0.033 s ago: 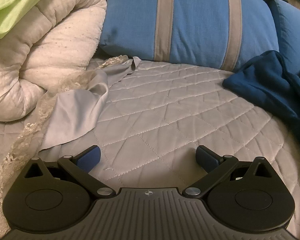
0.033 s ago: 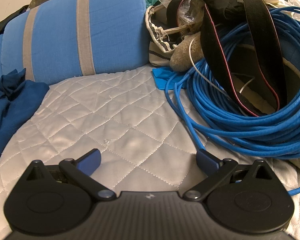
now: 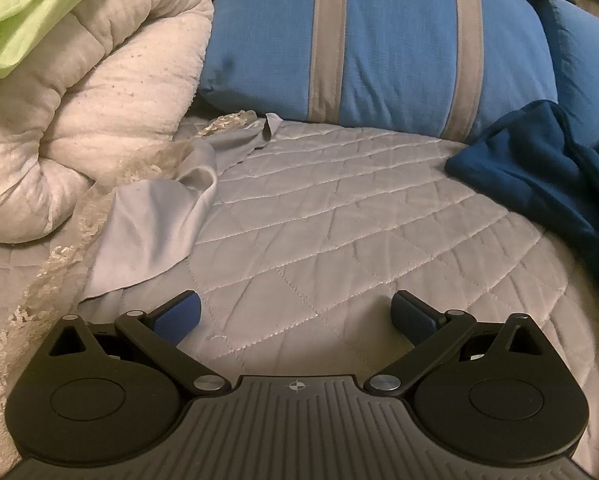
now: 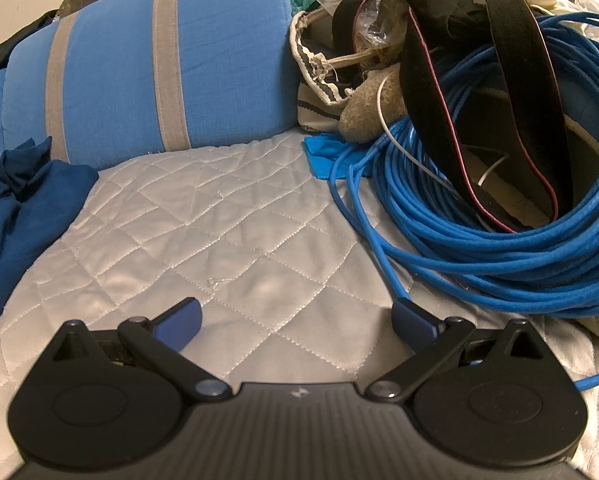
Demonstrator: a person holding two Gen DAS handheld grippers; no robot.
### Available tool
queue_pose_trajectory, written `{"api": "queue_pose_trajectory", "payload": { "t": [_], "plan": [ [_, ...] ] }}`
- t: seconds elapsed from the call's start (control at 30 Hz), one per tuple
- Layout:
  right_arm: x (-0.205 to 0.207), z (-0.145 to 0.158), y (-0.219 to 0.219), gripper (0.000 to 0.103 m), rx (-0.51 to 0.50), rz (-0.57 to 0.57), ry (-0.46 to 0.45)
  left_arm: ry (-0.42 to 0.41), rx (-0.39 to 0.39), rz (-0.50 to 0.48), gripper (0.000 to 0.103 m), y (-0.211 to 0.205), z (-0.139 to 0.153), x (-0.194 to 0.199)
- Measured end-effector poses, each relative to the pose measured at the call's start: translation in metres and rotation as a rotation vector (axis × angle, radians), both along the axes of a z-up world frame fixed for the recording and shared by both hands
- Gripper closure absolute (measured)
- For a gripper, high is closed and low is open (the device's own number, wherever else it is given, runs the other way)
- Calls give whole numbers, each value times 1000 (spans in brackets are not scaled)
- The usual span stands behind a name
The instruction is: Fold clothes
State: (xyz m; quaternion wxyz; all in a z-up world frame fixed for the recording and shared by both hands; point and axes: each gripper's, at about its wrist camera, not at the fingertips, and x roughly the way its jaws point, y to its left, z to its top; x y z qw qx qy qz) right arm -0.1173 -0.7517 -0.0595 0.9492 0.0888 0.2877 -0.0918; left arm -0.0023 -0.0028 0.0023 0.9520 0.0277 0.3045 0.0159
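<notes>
Clothes for folding: a navy garment (image 3: 539,168) lies crumpled on the quilted bedspread (image 3: 319,220), ahead and to the right of the left gripper (image 3: 297,314), well apart from its jaws. That gripper's jaws stand spread wide and hold nothing. Ahead to their left lie a silver satin cloth (image 3: 151,224) with lace edging, a rolled cream comforter (image 3: 79,100) and a light green fabric (image 3: 31,12) on top of it. A blue striped pillow (image 3: 379,40) sits straight ahead.

Right wrist view: the same navy garment (image 4: 23,204) lies ahead-left of the right gripper (image 4: 297,318), whose jaws are likewise spread and empty. Bedspread (image 4: 219,232) lies between them. Ahead-right rests a coiled blue cable (image 4: 479,240), one strand passing just beside the right jaw, with black straps (image 4: 431,92) draped over it.
</notes>
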Motion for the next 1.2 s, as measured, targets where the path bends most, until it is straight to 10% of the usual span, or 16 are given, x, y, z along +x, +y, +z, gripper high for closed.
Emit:
{"api": "queue_pose_trajectory", "payload": {
  "t": [0.6, 0.93, 1.2],
  "plan": [
    [-69, 81, -21, 0, 25, 4, 90, 136, 61, -39, 0, -28, 67, -66],
    [-130, 176, -11, 0, -162, -135, -103, -14, -22, -88, 0, -26, 152, -139],
    [-170, 238, 1, 0, -87, -142, -210, -174, -53, -71, 0, -13, 223, -191]
  ]
}}
